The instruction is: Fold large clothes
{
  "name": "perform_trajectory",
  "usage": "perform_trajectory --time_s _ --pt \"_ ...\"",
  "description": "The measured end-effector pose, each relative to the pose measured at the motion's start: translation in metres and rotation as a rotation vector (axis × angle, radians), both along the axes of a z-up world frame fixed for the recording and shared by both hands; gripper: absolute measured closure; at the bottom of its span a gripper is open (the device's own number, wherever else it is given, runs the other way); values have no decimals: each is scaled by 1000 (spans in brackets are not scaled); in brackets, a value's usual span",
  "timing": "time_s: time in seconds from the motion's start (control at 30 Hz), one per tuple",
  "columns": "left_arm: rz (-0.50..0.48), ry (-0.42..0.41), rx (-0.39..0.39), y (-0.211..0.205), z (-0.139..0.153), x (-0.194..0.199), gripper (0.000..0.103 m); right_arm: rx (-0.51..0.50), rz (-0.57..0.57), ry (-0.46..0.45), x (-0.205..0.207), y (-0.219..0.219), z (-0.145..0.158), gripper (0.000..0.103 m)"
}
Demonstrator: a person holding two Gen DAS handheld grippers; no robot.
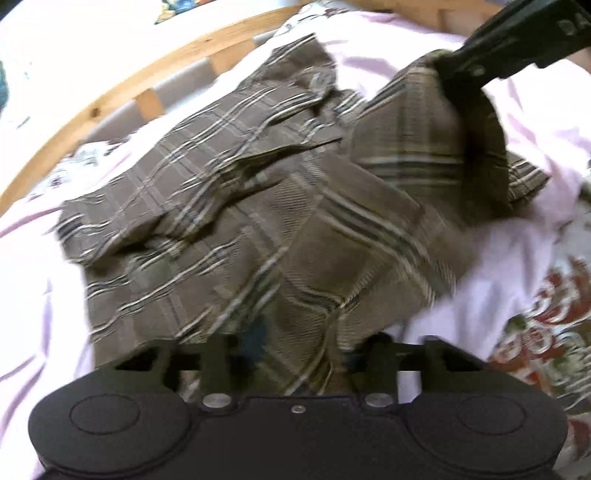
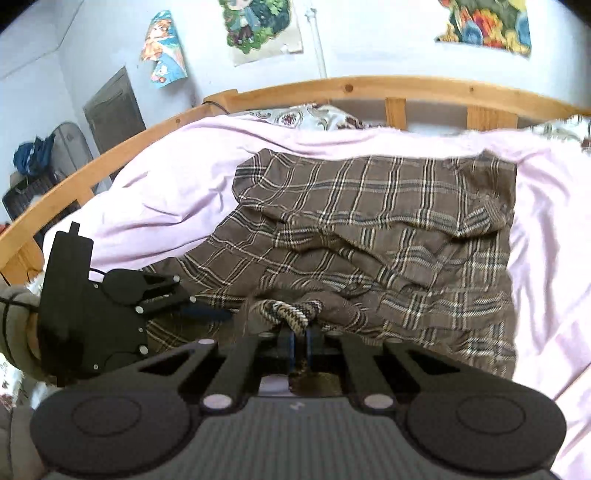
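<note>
A brown plaid shirt (image 1: 229,229) lies rumpled and partly folded on a pale pink sheet (image 1: 29,295); it also shows in the right wrist view (image 2: 388,229). My right gripper (image 2: 299,332) is shut on a bunched edge of the shirt, seen lifting a flap at the top right of the left wrist view (image 1: 458,74). My left gripper (image 1: 299,347) has its jaws apart over the shirt's near edge, with cloth between them; in the right wrist view (image 2: 207,312) it lies at the shirt's left edge.
A wooden bed rail (image 2: 369,86) curves around the far side of the bed. A floral patterned cover (image 1: 546,325) lies at the right. The wall behind holds posters (image 2: 258,26). A fan and clutter (image 2: 48,162) stand at the far left.
</note>
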State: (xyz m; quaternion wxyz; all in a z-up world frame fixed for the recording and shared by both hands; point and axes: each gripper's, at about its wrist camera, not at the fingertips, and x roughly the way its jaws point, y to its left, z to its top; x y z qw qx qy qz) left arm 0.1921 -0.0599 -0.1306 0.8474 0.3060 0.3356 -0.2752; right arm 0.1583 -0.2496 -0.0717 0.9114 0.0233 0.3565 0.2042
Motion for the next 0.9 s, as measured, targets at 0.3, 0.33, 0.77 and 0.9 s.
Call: perform_trajectory --time_s 0.3,0.33,0.77,0.9 --pt "-59 -45 -4 15 14 -5 101 -242 61 -36 -22 27 -35 86" --pt "-63 -21 -13 14 16 -2 101 -250 58 -25 -22 28 -40 75" --pt "14 131 -132 16 24 20 102 -455 111 -77 -45 59 -101 36" --pt "-7 105 -91 15 14 5 97 -457 36 -134 -44 60 -102 63"
